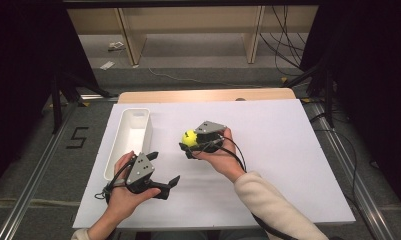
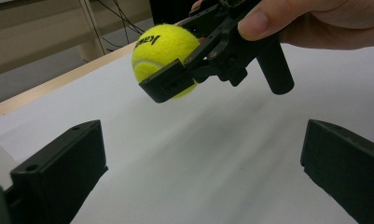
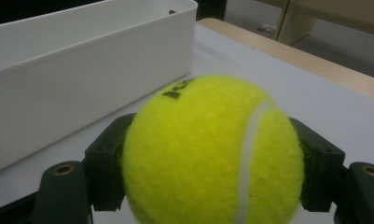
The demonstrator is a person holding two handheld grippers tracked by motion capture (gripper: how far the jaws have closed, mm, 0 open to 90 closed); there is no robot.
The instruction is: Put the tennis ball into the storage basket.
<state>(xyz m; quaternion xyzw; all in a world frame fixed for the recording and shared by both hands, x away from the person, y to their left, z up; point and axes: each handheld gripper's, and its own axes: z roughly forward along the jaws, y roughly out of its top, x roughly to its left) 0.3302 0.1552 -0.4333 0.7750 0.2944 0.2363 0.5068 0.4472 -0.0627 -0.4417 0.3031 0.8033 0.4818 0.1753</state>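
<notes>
Right gripper (image 1: 191,145), black two-jaw tool with grey three-cornered plate, held mid-frame in the high view by the right hand (image 1: 219,152), forearm in a cream sleeve entering from lower right; jaws pointing toward frame left, clamped on the fuzzy yellow-green tennis ball (image 1: 189,138). In the right gripper view, ball (image 3: 212,151) pressed between both black pads at lower centre, white seam curving down its right half, black lettering on top cut off and unreadable; ball's underside out of frame. Seen from the left gripper view at upper centre, ball (image 2: 165,58) lifted clear of the white table sheet (image 2: 222,149), near jaw crossing its lower front, far jaw hidden behind it. Left gripper (image 1: 160,170) at lower left of the high view, left hand (image 1: 120,195) palm up beneath it, jaws spread wide with nothing between them, resting low over the sheet. Long white rectangular plastic bin (image 1: 130,135) just left of the ball, well short of touching; its interior partly shadowed. Wooden table edge (image 1: 203,95) at upper centre.
</notes>
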